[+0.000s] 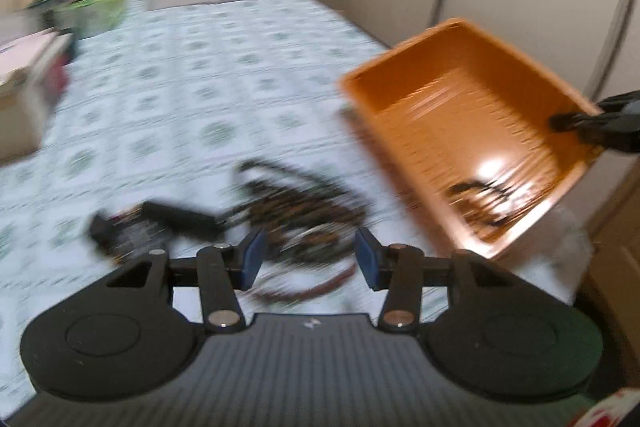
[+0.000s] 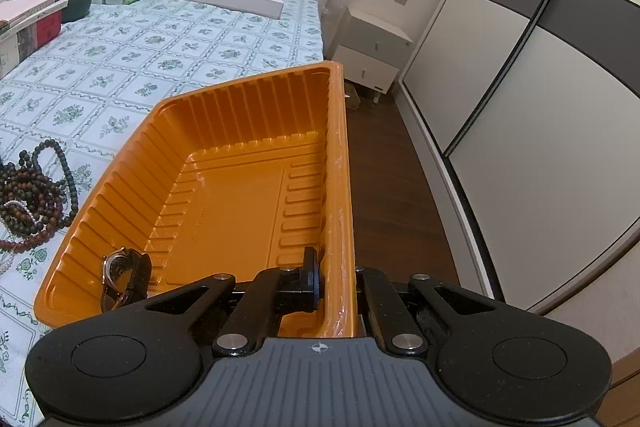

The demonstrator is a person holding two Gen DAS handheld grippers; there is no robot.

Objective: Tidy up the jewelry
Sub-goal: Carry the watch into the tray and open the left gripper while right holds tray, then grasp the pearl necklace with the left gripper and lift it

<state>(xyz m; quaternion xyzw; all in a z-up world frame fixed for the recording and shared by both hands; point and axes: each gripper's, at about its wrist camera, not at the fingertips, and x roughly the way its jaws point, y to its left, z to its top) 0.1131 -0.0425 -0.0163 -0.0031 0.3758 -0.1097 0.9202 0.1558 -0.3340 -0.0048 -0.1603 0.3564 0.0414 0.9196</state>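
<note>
The right hand-held gripper (image 2: 336, 281) is clenched on the side wall of the ribbed orange plastic tray (image 2: 248, 163), one finger inside and one outside, holding it tilted at the bed's edge with a dark-strapped wristwatch (image 2: 124, 277) lying in its low corner. The left hand-held gripper (image 1: 308, 257) is released, jaws spread over the tangled pile of dark and reddish wooden bead strands (image 1: 304, 215) on the green-and-white floral bedsheet (image 1: 180, 87). As I judge it, the thin wall could flex and slip from that one-sided pinch, or a steeper tilt could spill the watch, while closing on the tangle may drag several strands up together.
</note>
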